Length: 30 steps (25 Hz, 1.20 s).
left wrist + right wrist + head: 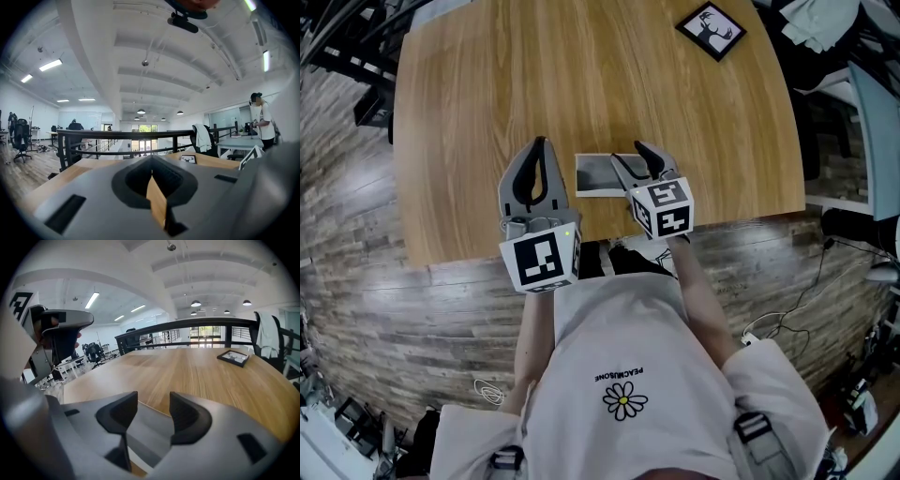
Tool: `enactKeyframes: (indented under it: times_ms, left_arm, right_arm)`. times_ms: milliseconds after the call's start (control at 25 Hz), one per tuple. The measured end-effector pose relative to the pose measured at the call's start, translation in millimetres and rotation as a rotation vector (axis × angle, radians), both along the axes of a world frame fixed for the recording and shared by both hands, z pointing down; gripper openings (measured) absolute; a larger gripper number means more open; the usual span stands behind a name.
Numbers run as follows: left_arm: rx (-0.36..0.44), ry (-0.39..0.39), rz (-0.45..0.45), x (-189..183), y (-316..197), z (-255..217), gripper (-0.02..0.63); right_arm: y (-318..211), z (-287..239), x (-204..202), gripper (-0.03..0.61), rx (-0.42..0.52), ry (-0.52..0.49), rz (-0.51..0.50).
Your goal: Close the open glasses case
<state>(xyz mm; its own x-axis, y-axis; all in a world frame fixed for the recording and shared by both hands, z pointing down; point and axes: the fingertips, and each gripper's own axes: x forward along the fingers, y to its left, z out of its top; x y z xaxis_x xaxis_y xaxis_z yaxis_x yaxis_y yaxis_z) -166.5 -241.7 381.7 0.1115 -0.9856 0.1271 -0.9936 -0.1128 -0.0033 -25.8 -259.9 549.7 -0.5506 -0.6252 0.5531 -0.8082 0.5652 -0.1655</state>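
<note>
Head view: right tongs (pixel 632 156) gape over the case (pixel 598 175), left tongs (pixel 540 142) closed; it seems light, rigid, so I'd nudge its rim.

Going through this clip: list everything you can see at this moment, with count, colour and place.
table: one, light wood, centre of the head view
glasses case: one, grey, open, at the table's near edge
framed picture: one, black frame, far right corner of the table
floor: grey-brown planks, around the table
railing: one, black, beyond the table
bystander: one, white top, far right of the left gripper view
left claw: one, grey, tips together, left of the case
right claw: one, grey, jaws apart over the case's right part
marker cubes: two, black and white, one on each gripper
shirt: one, pale with a daisy print, on the wearer
</note>
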Motion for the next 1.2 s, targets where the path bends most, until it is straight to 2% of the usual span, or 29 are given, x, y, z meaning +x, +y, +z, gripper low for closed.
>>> enactKeyframes:
  times_ms: [600,1200]
  left_arm:
    - [-0.002,-0.001,0.001,3.1,-0.1,1.7,0.017]
    - [-0.011,0.004,0.004,12.4,0.0,5.0,0.017]
  right_arm:
    - [12.2,6.0,1.1,0.201,-0.032,-0.008,-0.009]
    - [52.4,7.8,3.7,0.195,-0.105,-0.05,-0.036]
